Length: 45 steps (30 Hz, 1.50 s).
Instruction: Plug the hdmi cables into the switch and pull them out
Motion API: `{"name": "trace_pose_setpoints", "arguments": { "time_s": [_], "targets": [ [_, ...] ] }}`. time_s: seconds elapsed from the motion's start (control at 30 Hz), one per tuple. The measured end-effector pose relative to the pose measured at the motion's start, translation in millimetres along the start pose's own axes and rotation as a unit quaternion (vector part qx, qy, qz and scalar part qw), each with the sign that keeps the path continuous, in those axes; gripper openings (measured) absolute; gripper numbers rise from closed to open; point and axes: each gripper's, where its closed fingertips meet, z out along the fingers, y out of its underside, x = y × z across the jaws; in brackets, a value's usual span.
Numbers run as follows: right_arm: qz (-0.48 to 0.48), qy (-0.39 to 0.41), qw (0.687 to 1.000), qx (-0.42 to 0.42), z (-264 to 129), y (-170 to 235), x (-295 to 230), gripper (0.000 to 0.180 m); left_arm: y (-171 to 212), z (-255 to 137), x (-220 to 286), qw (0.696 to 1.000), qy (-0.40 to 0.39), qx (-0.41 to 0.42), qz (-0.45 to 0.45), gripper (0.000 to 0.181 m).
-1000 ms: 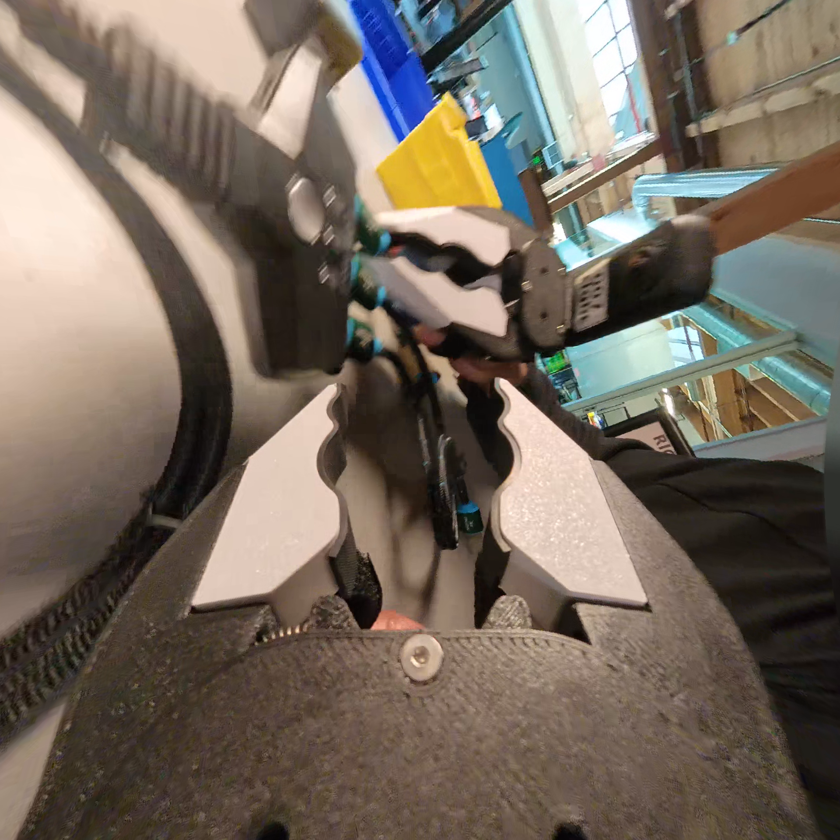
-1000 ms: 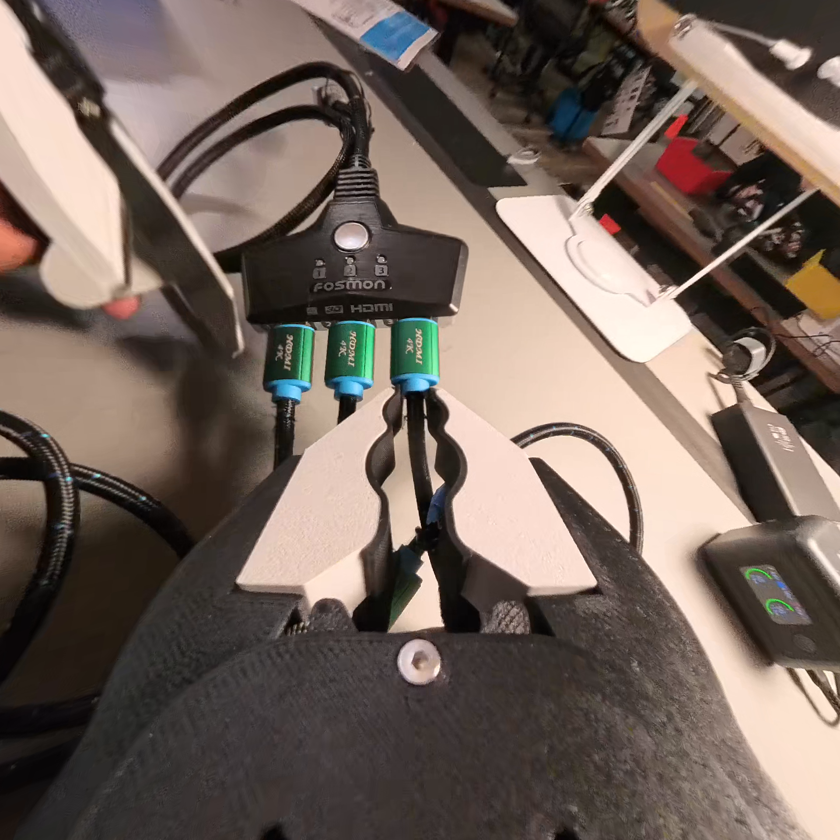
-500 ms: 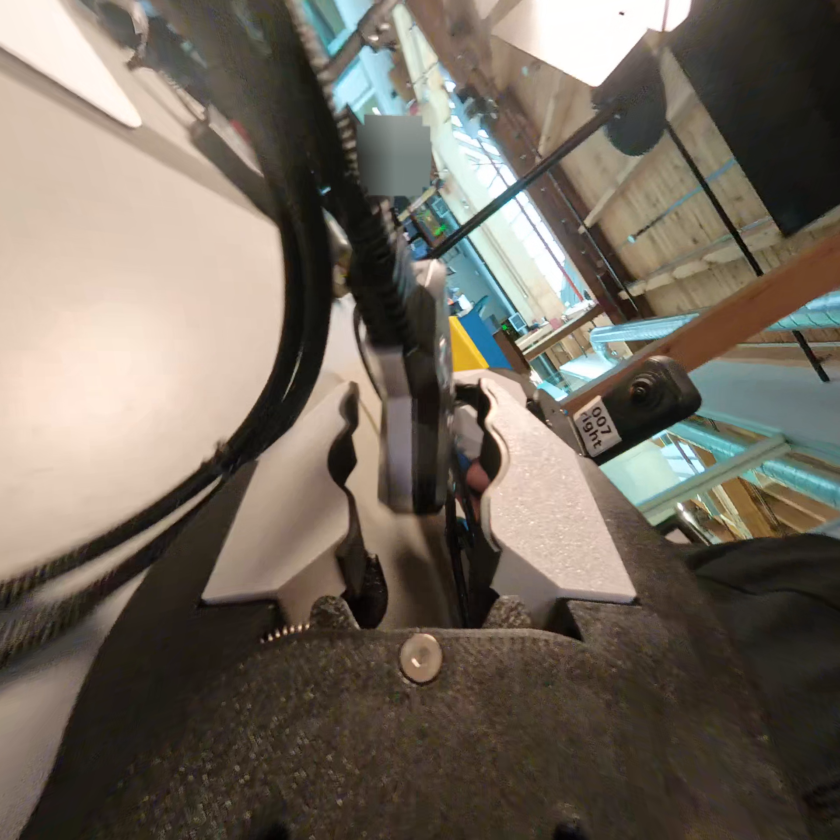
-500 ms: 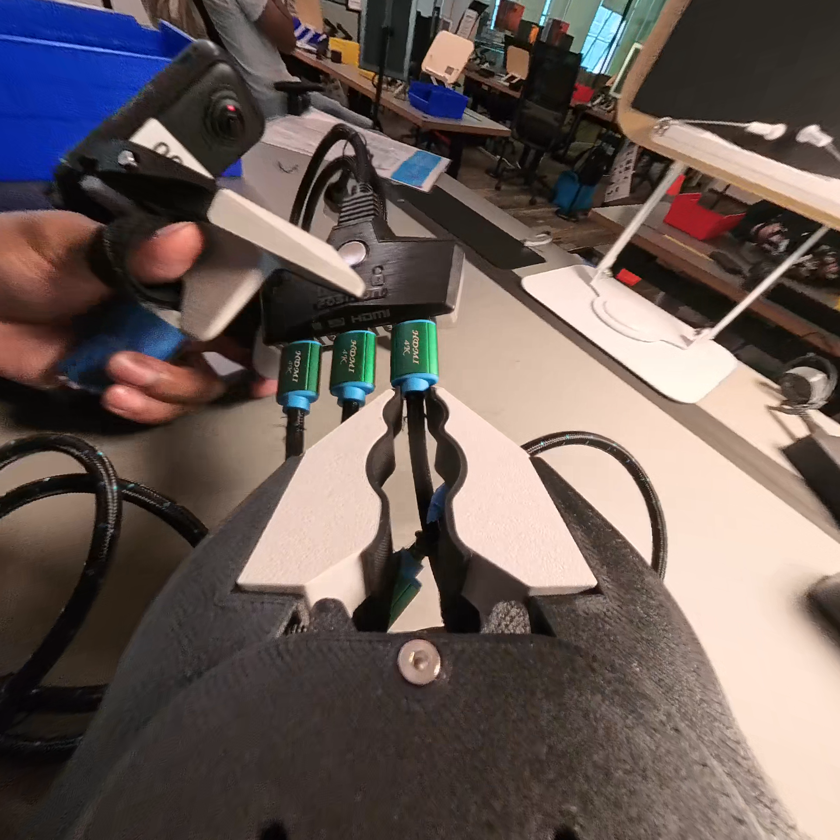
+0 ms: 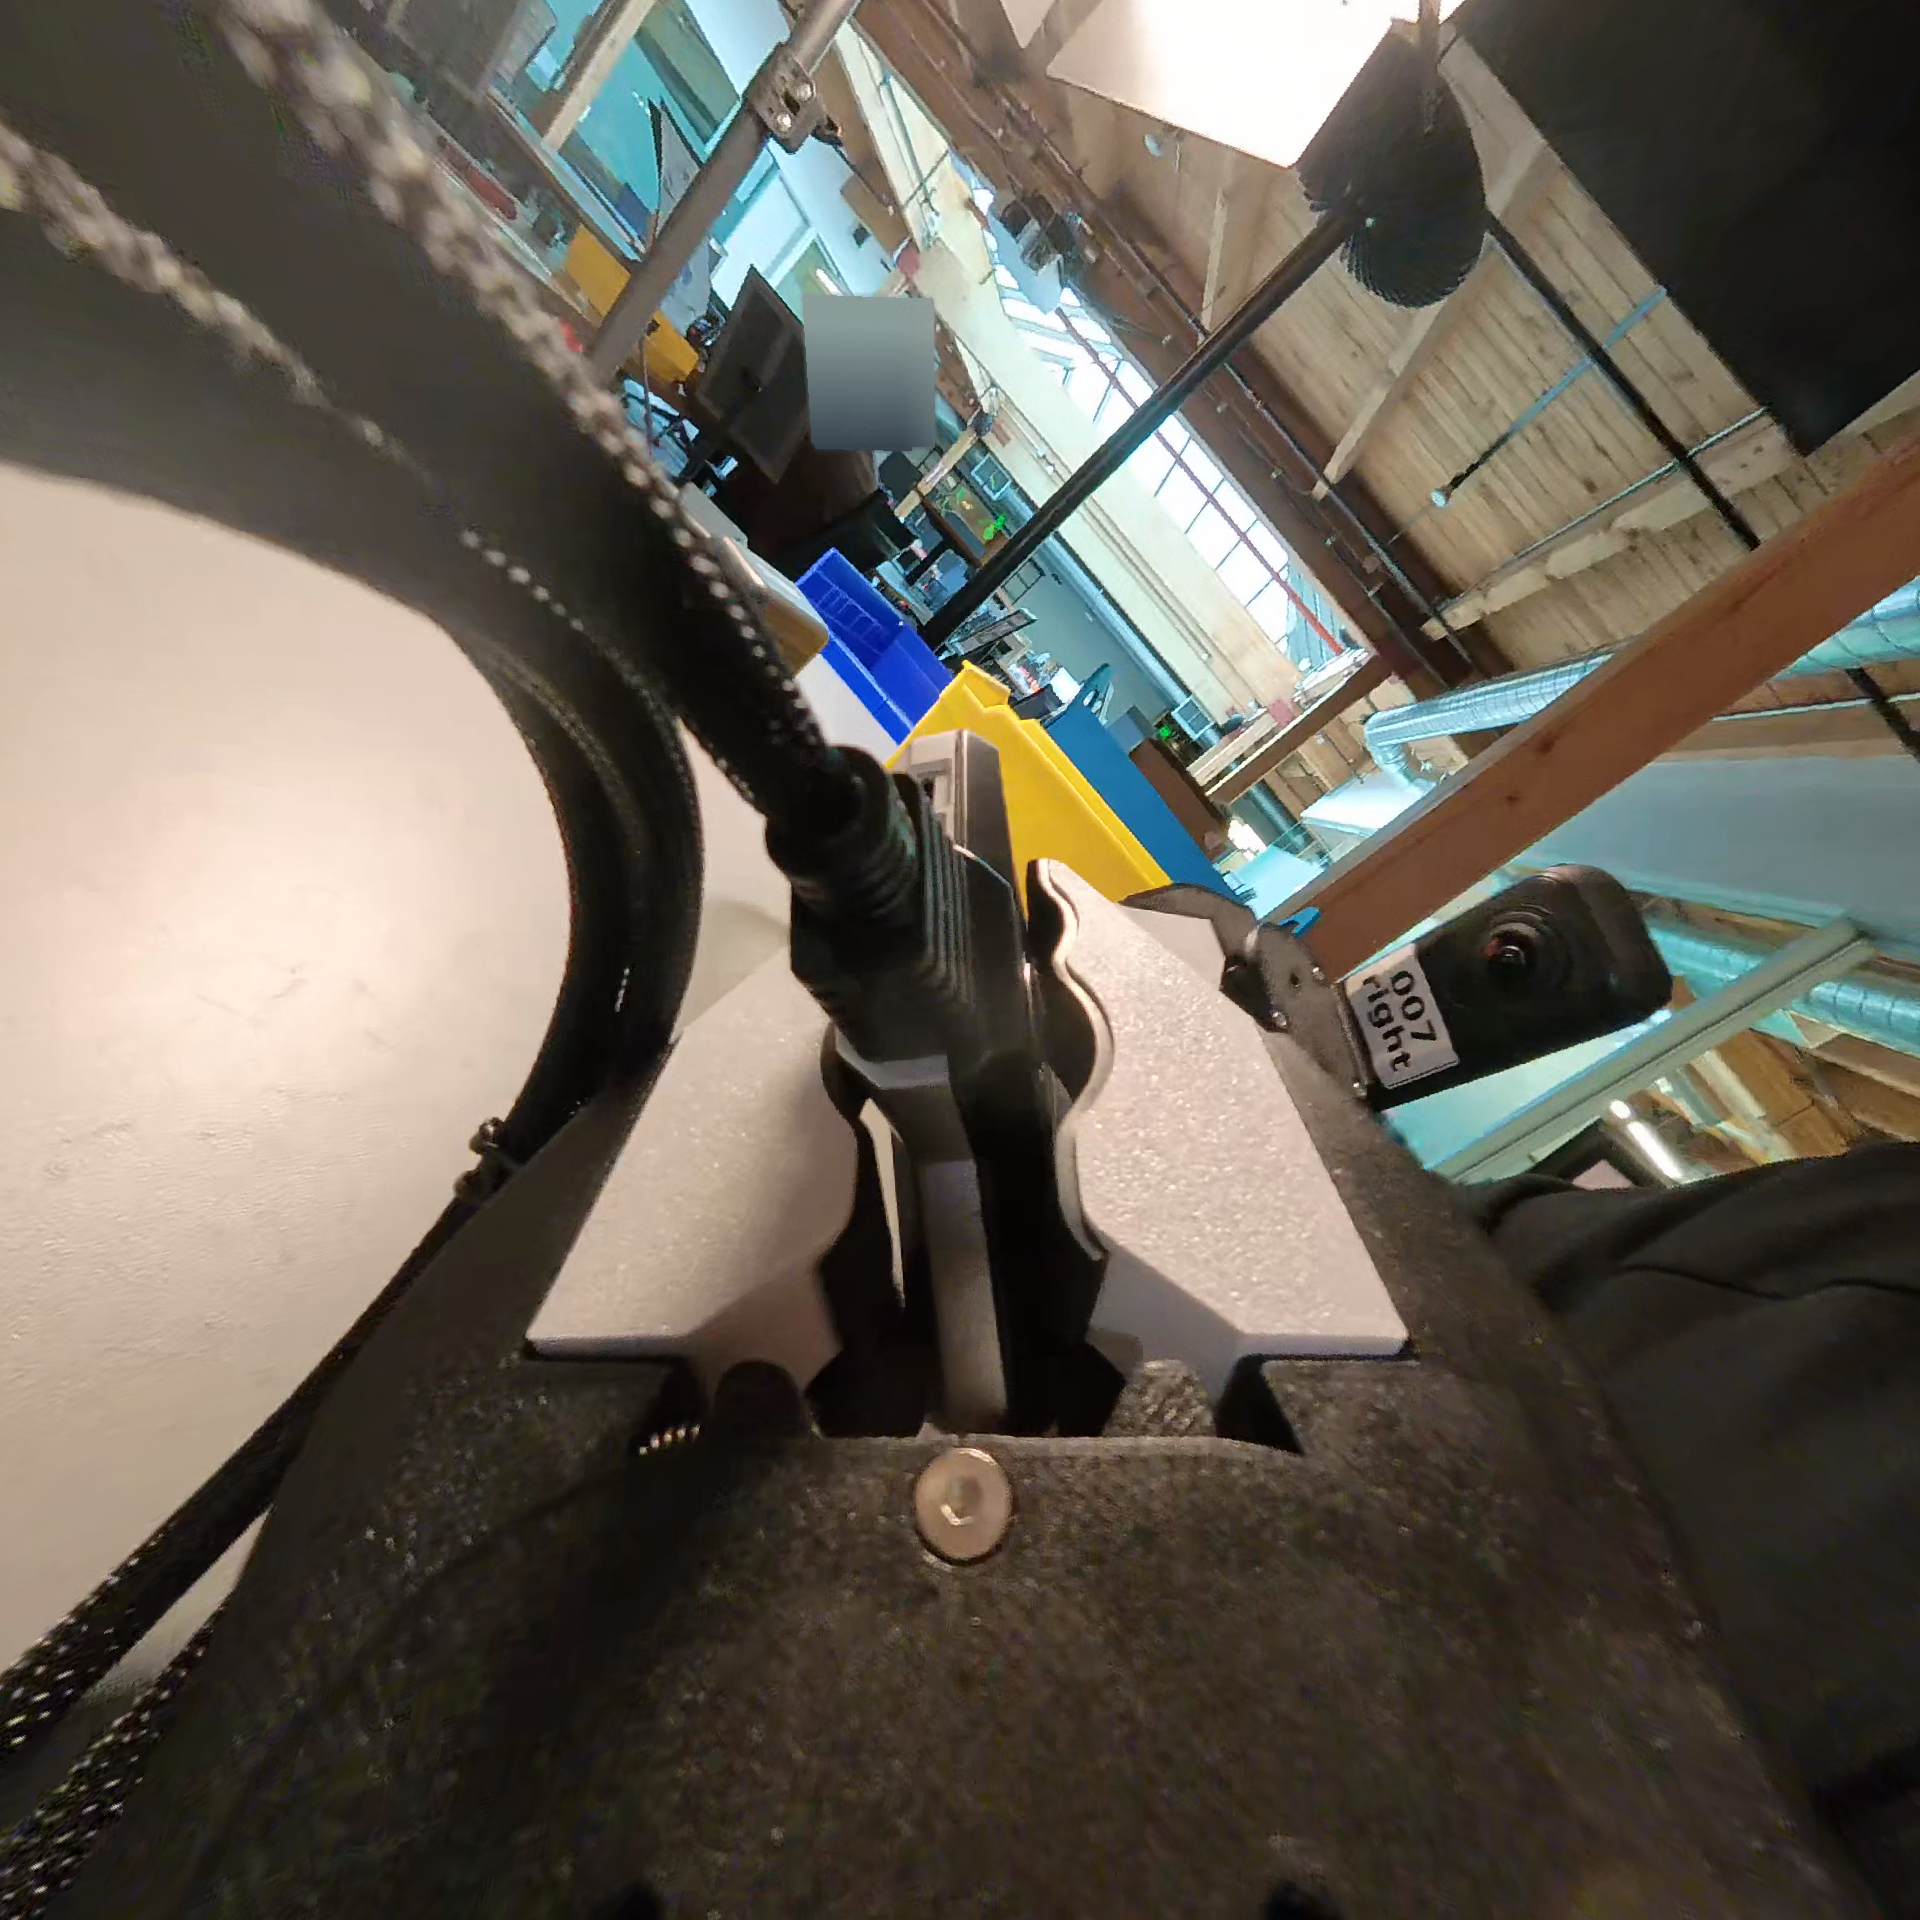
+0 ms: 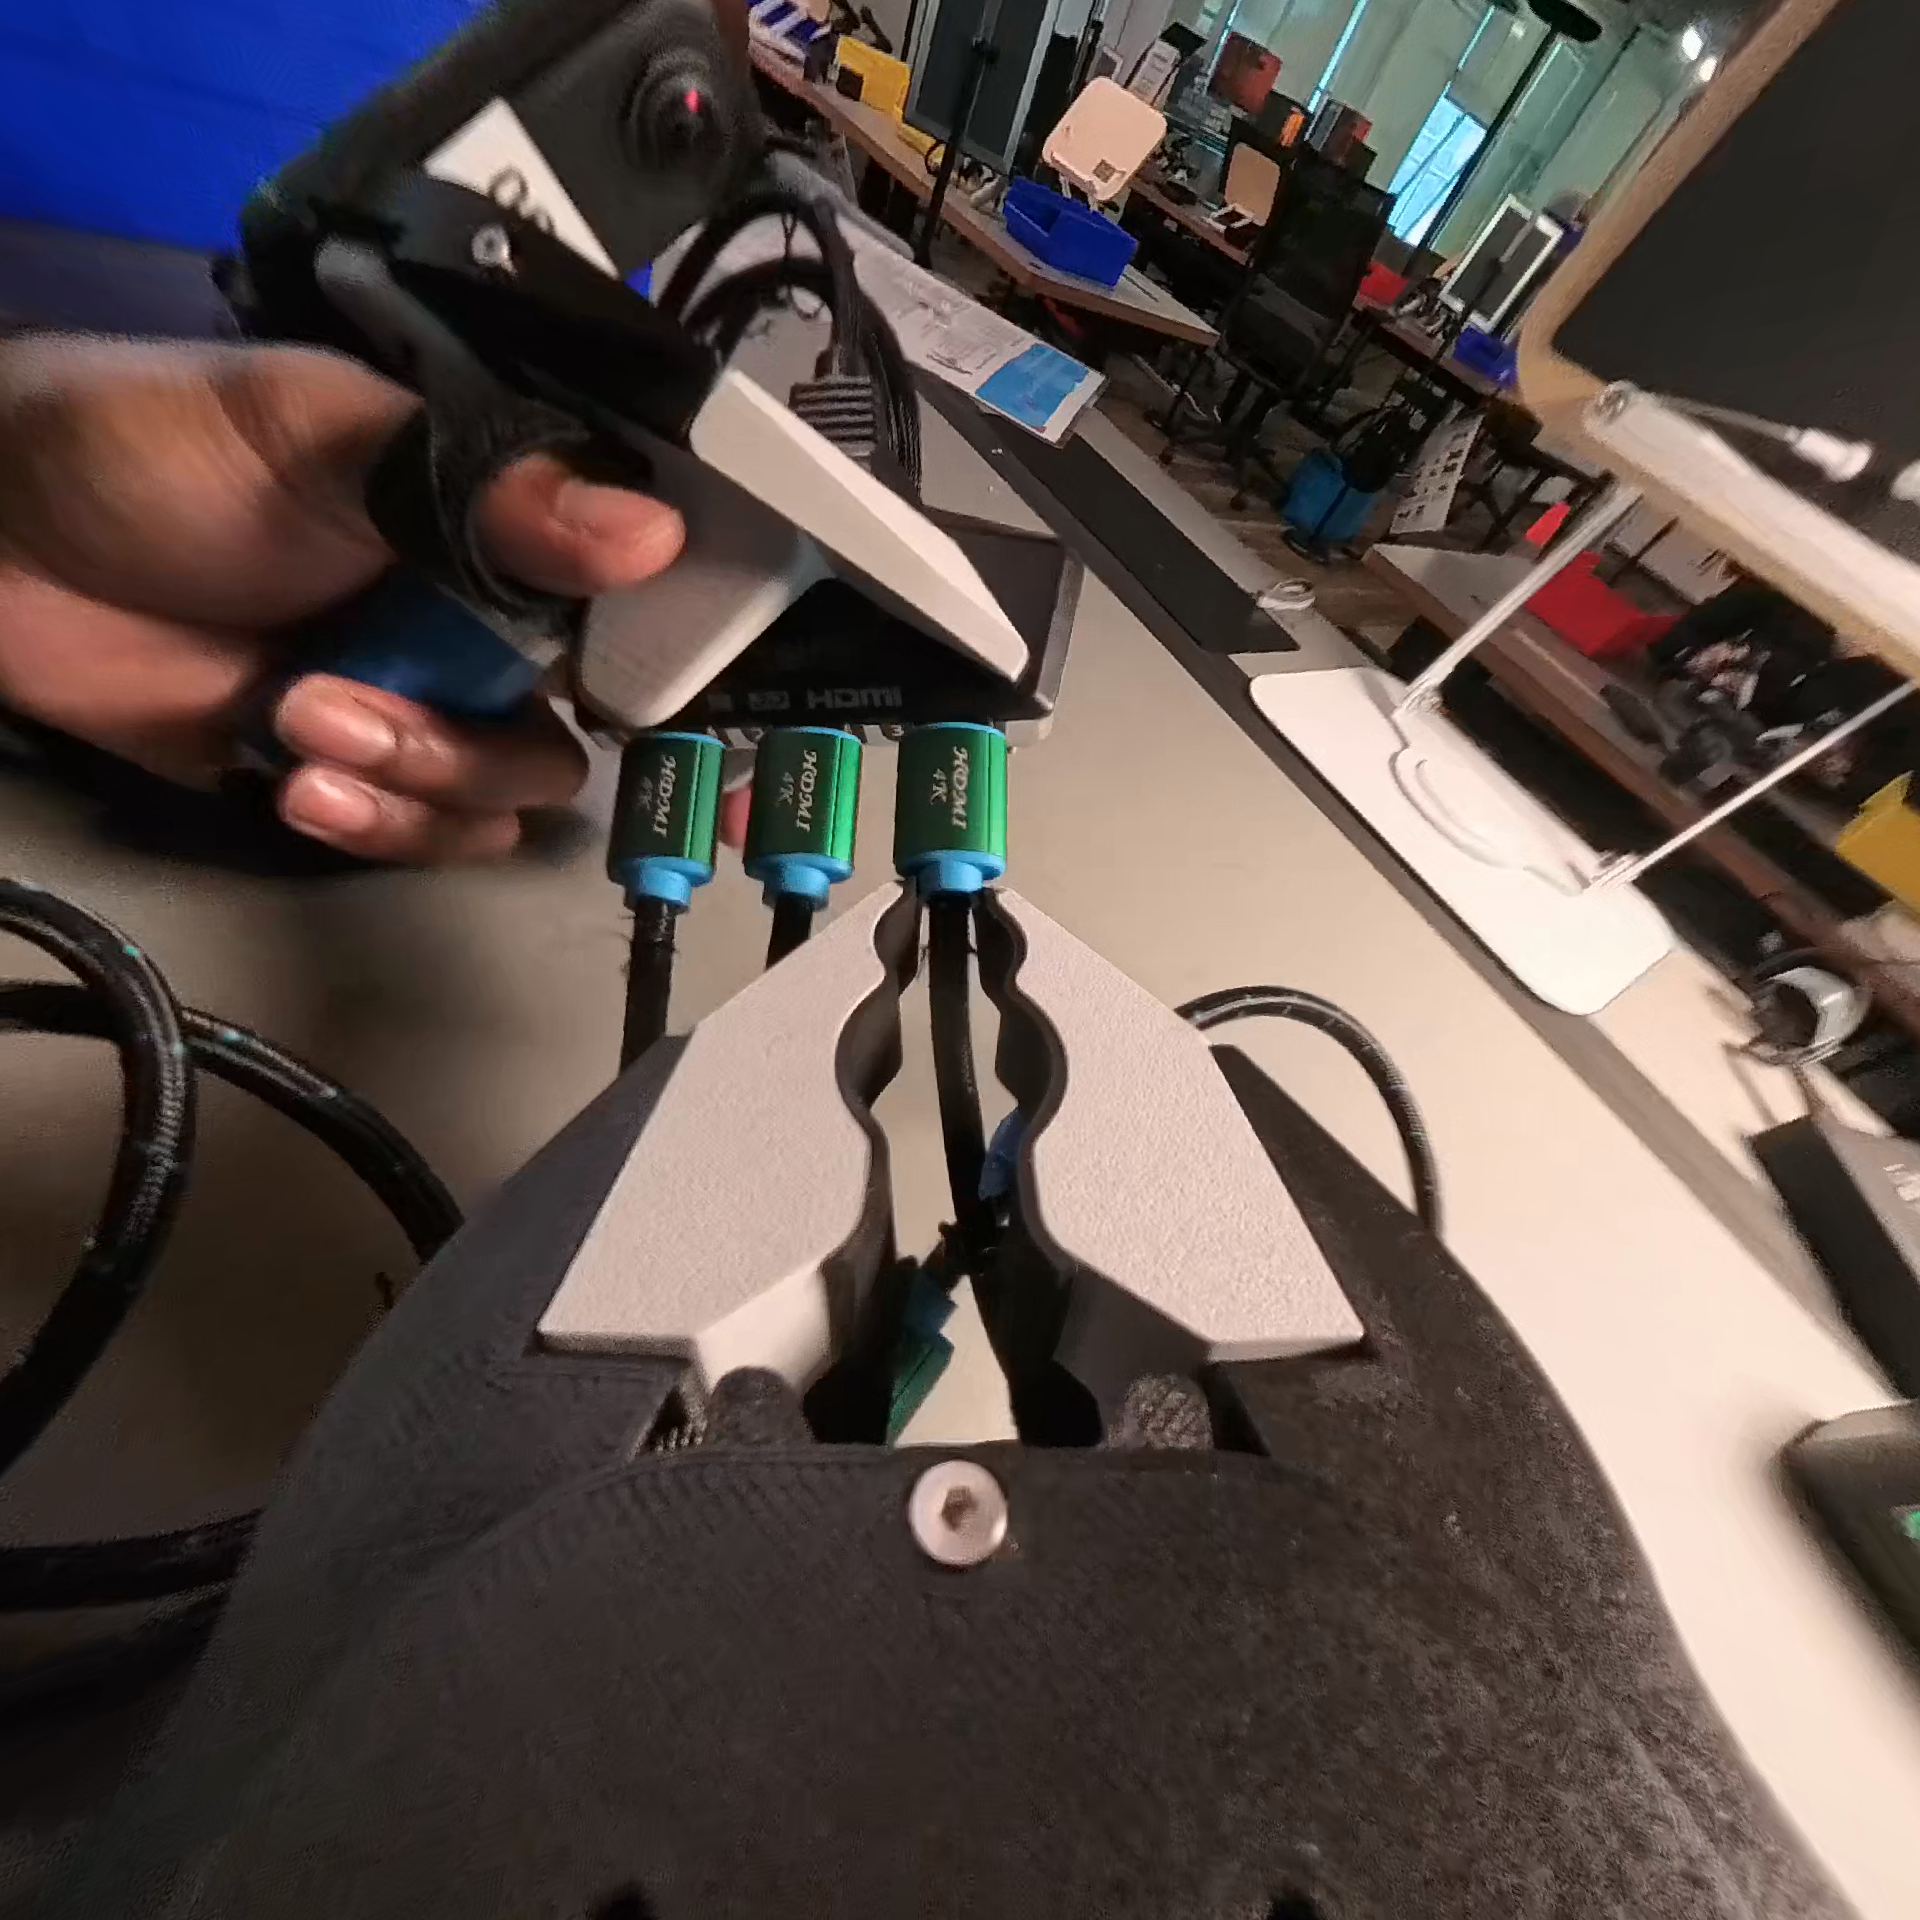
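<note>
The black HDMI switch (image 6: pixel 1034 608) has three green plugs in its front: left (image 6: pixel 665 800), middle (image 6: pixel 802 800) and right (image 6: pixel 951 795). My right gripper (image 6: pixel 948 904) is shut on the black cable (image 6: pixel 956 1039) just behind the right plug. My left gripper's upper finger (image 6: pixel 852 509) lies across the top of the switch, held by a hand (image 6: pixel 260 582). In the left wrist view the left gripper (image 5: pixel 940 920) is shut on the switch (image 5: pixel 982 1049), seen edge-on. The switch's thick braided cable (image 5: pixel 644 582) runs up and to the left.
Black braided cable loops (image 6: pixel 156 1091) lie on the table at the left. A white lamp base (image 6: pixel 1455 821) stands at the right, and a dark device (image 6: pixel 1860 1527) lies near the right edge. A leaflet (image 6: pixel 997 353) lies behind the switch. Yellow (image 5: pixel 1049 790) and blue (image 5: pixel 862 623) bins stand beyond. The grippers are tip to tip, or close to it.
My left gripper has come in from the left and shut on the switch. The switch now sits tilted in its grip. My right gripper has stayed shut on the right plug's cable.
</note>
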Motion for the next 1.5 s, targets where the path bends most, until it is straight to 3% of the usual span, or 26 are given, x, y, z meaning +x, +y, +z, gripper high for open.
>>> {"name": "trace_pose_setpoints", "arguments": {
  "time_s": [0.23,0.33,0.83,1.5],
  "targets": [
    [-0.062,0.018,0.998,-0.007,2.1,0.1,-1.5,0.01,-3.2,-3.8,0.8,1.0,-0.008,0.015,0.013,0.022],
    [-0.032,0.01,0.999,-0.008,1.8,0.6,0.5,0.006,-4.3,-3.0,3.6,1.0,-0.001,0.018,0.017,0.022],
    [-0.083,0.013,0.996,-0.001,0.7,-2.9,-4.5,0.007,-5.8,-6.4,5.9,1.0,0.022,0.017,0.001,0.02],
    [-0.069,0.003,0.998,0.001,-2.1,-1.7,-8.0,0.007,-4.3,-6.2,7.7,0.999,0.027,0.016,0.003,0.02]
  ]
}}
